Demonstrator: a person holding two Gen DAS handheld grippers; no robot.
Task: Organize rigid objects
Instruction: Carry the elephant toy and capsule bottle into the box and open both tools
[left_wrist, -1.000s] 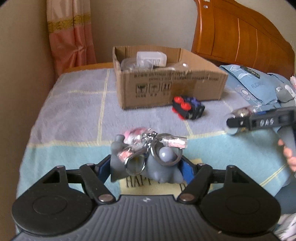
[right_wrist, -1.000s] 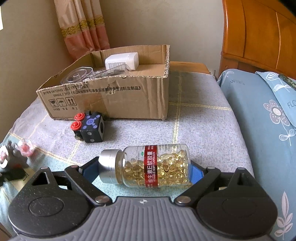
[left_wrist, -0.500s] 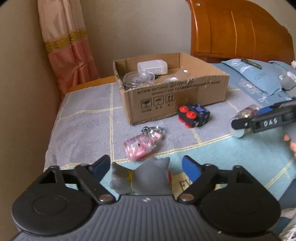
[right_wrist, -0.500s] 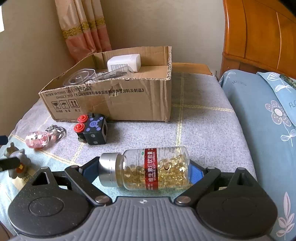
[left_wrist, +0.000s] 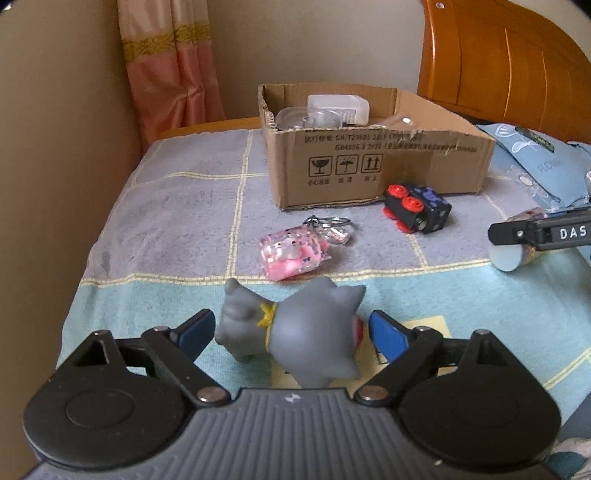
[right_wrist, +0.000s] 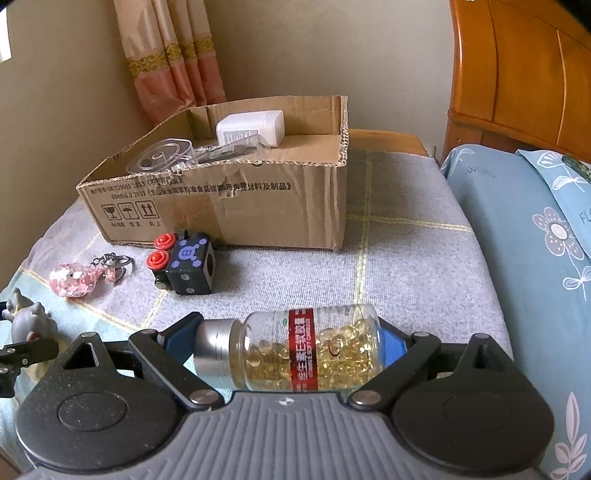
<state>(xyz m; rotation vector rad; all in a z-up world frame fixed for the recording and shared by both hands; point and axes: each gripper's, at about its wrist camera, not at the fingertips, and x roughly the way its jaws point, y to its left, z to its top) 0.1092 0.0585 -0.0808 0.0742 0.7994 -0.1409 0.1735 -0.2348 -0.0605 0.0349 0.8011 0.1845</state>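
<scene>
Left gripper (left_wrist: 291, 328) fingers opening around the grey rubbery cat figurine (left_wrist: 295, 343), untouched; right gripper (right_wrist: 290, 341) fingers clamp the clear capsule bottle (right_wrist: 295, 350) endwise, which could slip out.

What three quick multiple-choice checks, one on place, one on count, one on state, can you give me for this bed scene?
1. Where does the black cube with red buttons lie?
A. inside the cardboard box
B. on the blanket in front of the cardboard box
C. on the blue pillow

2. How many red buttons show on the cube's side?
A. two
B. four
C. none

3. How is the capsule bottle at the right gripper?
A. standing upright, away from the gripper
B. lying inside the box
C. lying sideways between the gripper's fingers

Answers:
1 B: the cube rests on the grey blanket just before the box's front wall.
2 A: two red round buttons sit side by side.
3 C: its silver cap and its base meet the blue pads.
</scene>
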